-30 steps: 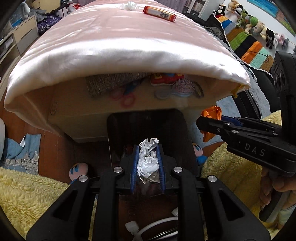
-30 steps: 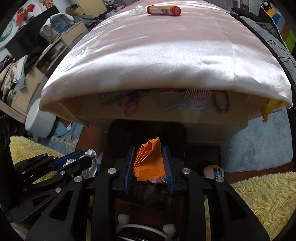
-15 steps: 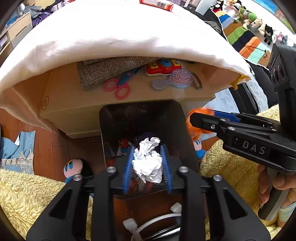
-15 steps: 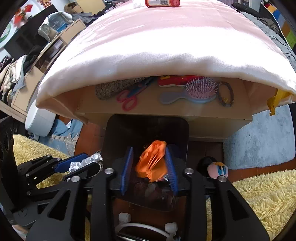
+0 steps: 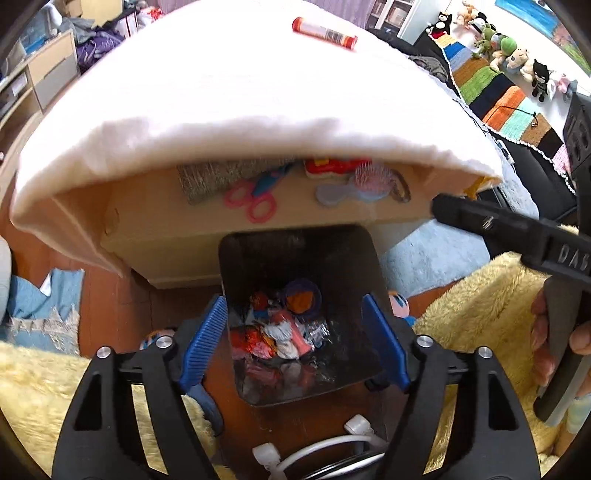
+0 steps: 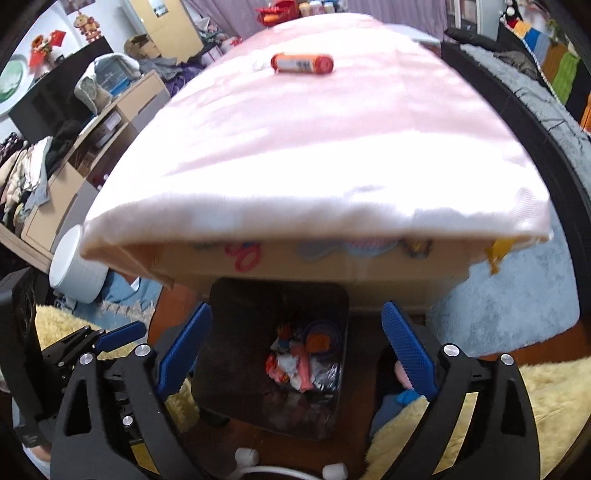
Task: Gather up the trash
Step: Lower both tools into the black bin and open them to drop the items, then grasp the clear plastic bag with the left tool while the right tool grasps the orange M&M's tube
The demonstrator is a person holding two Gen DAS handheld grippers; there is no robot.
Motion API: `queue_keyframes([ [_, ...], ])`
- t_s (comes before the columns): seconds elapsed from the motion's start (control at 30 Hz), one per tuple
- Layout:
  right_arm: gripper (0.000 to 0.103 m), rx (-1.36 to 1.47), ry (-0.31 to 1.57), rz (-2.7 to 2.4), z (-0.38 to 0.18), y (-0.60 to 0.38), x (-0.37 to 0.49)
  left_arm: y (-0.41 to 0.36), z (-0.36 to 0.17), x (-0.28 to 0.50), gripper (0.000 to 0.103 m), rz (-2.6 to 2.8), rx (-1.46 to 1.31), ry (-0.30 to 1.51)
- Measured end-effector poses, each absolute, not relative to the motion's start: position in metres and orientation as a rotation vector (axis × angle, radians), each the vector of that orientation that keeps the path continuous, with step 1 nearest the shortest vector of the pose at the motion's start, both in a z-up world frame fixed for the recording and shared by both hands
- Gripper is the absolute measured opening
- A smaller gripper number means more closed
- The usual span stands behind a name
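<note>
A black trash bin [image 5: 295, 247] stands on the floor against a low table, also in the right wrist view [image 6: 240, 314]. Inside lie mixed scraps: a white crumpled wad [image 5: 286, 341], an orange piece [image 5: 301, 301] and wrappers [image 6: 295, 363]. My left gripper [image 5: 293, 341] is open and empty above the bin. My right gripper [image 6: 295, 350] is open and empty above it too; it shows as a black arm [image 5: 517, 236] at the right of the left view. An orange tube [image 5: 325, 33] lies on the pink cloth, also in the right view [image 6: 301, 63].
The pink cloth [image 5: 240, 103] overhangs the table. On the table's near edge lie pink scissors [image 5: 255, 201], a hairbrush [image 5: 354, 184], a red toy [image 5: 332, 166] and a grey mat [image 5: 210, 181]. Yellow fluffy rug [image 5: 480, 295] flanks the bin. A white cylinder [image 6: 74, 269] stands left.
Both grippers opened. The white crumpled wad left my left gripper and the orange piece left my right gripper; both now lie in the bin. Both grippers have risen.
</note>
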State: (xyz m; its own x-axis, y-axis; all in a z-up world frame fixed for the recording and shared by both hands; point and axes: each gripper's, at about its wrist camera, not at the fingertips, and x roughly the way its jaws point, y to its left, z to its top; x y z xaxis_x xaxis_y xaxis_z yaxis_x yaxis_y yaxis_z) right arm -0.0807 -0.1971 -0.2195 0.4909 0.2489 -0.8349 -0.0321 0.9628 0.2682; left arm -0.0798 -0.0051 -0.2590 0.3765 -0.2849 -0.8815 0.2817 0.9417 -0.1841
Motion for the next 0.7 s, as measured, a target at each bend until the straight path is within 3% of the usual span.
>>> queue_keyframes([
  [0.23,0.096,0.25,0.962,0.16,-0.185,-0.217,-0.051,0.004,-0.221,-0.053,0.083,-0.298,0.015,1.068],
  [0.7,0.096,0.144,0.893,0.153,-0.15,-0.226,0.039,0.019,-0.157,0.056,0.083,-0.214,0.06,0.994],
])
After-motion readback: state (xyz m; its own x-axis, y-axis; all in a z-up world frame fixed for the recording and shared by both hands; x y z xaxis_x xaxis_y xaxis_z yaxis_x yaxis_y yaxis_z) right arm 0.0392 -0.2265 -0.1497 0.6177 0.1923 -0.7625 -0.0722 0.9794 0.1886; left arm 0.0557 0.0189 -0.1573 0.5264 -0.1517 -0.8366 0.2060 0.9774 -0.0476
